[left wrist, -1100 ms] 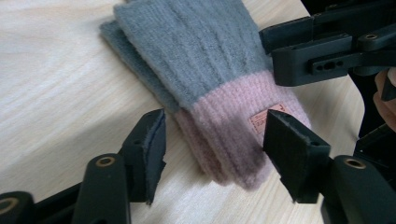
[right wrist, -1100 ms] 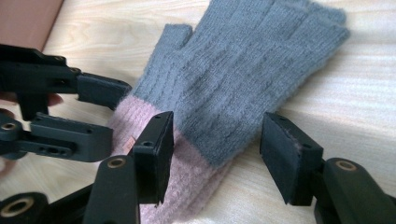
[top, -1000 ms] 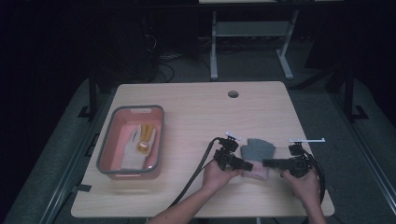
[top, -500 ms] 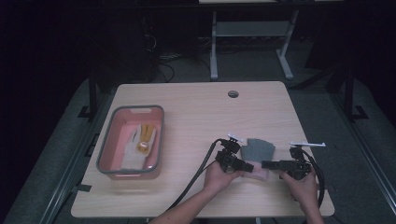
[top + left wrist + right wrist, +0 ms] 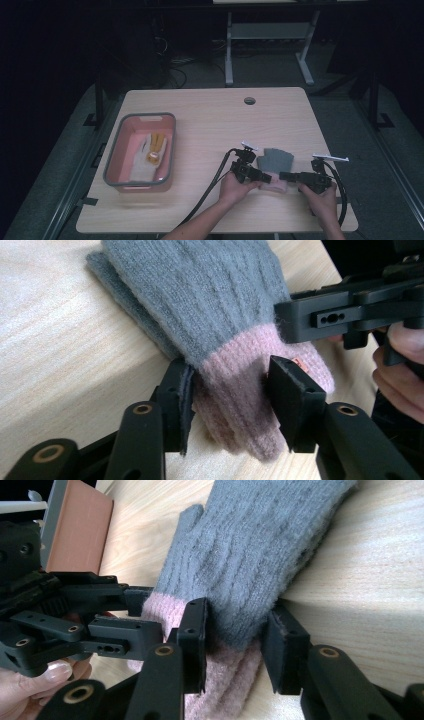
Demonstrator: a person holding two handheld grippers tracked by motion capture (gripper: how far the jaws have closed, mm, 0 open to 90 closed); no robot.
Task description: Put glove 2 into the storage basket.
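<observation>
Glove (image 5: pixel 276 162), grey knit w/ pink ribbed cuff (image 5: pixel 250 390), is lying flat on the desk (image 5: pixel 210 120) near its front edge, btwn both hands, fingers pointing away from the person. Left claw (image 5: pixel 230 390) is straddling the cuff from one side, jaws having just been closing, pads now pressing into the pink rib. Right claw (image 5: pixel 235 640) is coming in from the other side, also just been closing, jaws roughly halfway and nipping the knit where grey meets pink. Probably handling light, soft and floppy, no stiffness, so it's likely sagging and stretching if lifted by one corner. Cuff is looking like the best hold: thicker, doubled, grippy wool. Pink tray (image 5: pixel 116 160) w/ another glove is sitting well apart to the left.
</observation>
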